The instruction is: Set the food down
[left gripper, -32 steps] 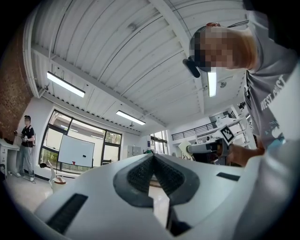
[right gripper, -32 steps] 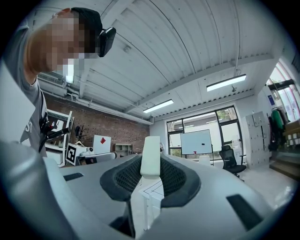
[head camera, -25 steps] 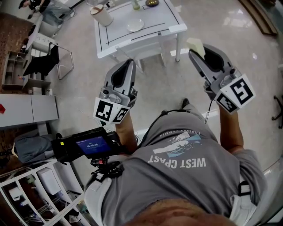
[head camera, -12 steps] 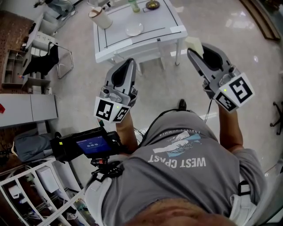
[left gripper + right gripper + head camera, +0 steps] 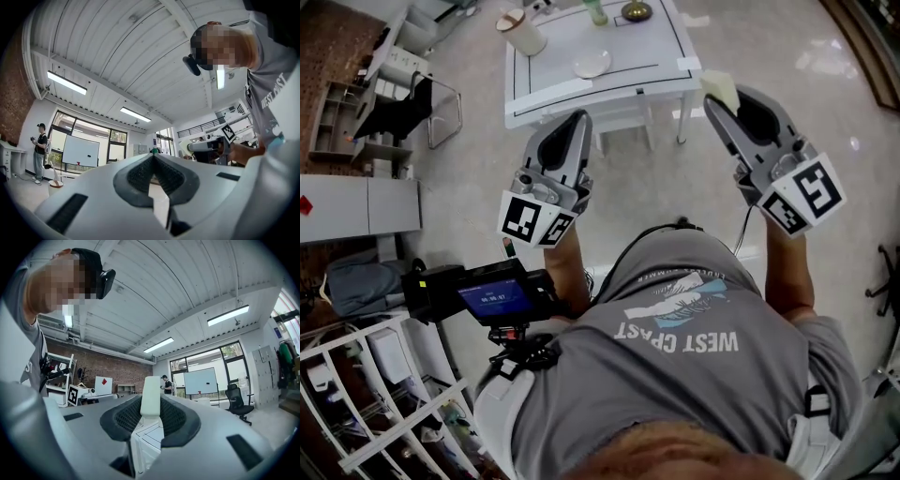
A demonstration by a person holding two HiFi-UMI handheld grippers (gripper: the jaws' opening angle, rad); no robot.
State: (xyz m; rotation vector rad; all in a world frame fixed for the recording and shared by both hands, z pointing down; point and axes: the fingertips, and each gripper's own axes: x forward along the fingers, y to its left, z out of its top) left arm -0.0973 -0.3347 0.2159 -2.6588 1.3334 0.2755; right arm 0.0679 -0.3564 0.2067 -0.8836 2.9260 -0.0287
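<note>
Pale cream and slab-shaped, the food (image 5: 151, 394) stands upright between the jaws of the right gripper (image 5: 151, 417), which pinch it by its lower part while the upper part sticks out past the jaw tips. In the head view the same piece of food (image 5: 718, 86) pokes from the right gripper (image 5: 724, 105), carried in the air over the floor.

Over the last second very little has changed. The grip on the slab is the same and both grippers keep their raised pose. Only the surroundings have slid a little in the head view, which suggests the person has shifted slightly towards the white table (image 5: 581, 89). That table still lies ahead of both sets of jaws, well apart from them. The small white plate (image 5: 592, 64) on it sits beyond the jaw tips and a little to their left.

The left gripper (image 5: 153, 159) has its jaws pressed together at the tips with nothing between them. In the head view this left gripper (image 5: 575, 120) points at the table's near edge.

The food appears to be still on its way, and setting it down has not begun. The slab has yet to be carried over the table and lowered, probably onto the plate.
</note>
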